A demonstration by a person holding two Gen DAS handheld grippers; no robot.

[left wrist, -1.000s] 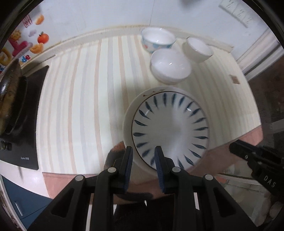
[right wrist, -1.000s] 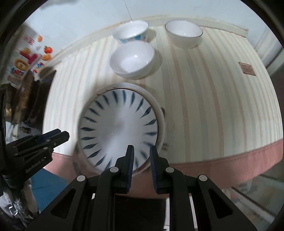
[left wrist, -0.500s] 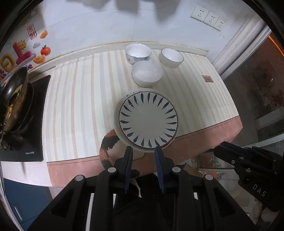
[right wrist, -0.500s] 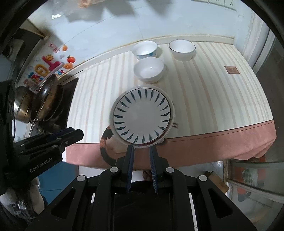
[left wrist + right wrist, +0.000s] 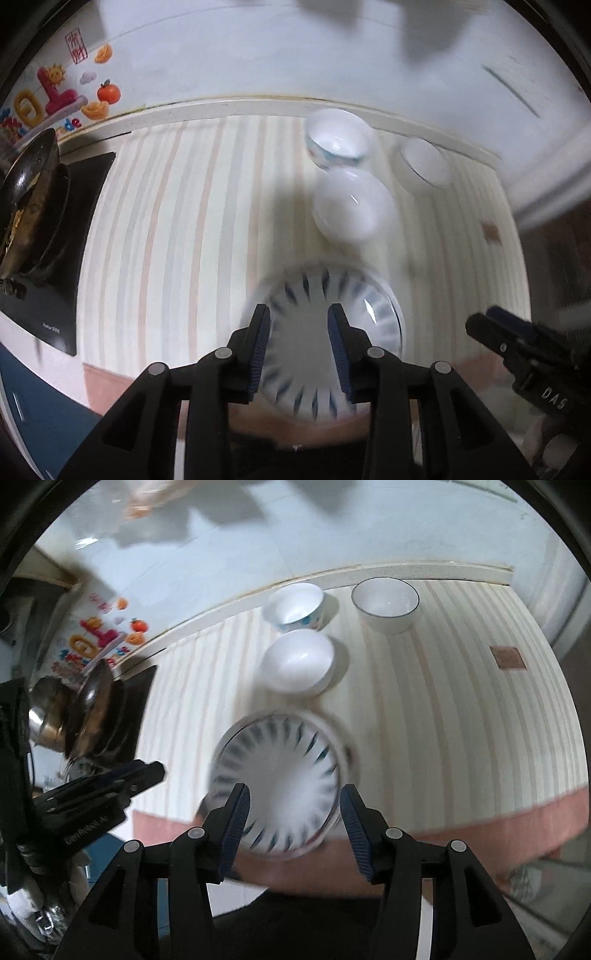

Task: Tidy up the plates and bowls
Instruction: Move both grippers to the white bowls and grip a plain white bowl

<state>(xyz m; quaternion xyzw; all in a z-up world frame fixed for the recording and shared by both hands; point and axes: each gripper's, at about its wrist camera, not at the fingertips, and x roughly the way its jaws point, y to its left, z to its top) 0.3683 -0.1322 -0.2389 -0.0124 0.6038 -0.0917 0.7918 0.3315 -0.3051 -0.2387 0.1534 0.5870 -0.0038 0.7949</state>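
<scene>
While the blue-leaf plate (image 5: 284, 786) sits on a white plate at the near edge of the counter (image 5: 461, 709), both grippers hang over it with nothing in them. The left gripper (image 5: 300, 341) has just opened a little and the right gripper (image 5: 293, 821) wider. Behind the plate, three bowls, the plain one (image 5: 299, 664) nearest, are not stacked yet.

Worktop (image 5: 177, 229) w/ cream-and-tan striped covering, pink band along front edge. White tiled wall (image 5: 236, 546) behind, colourful fruit/letter stickers (image 5: 55, 99) at left. Black hob (image 5: 70, 236) at left end, dark wok (image 5: 29, 206) on it. Small brown label (image 5: 506, 656) on worktop, right side.
</scene>
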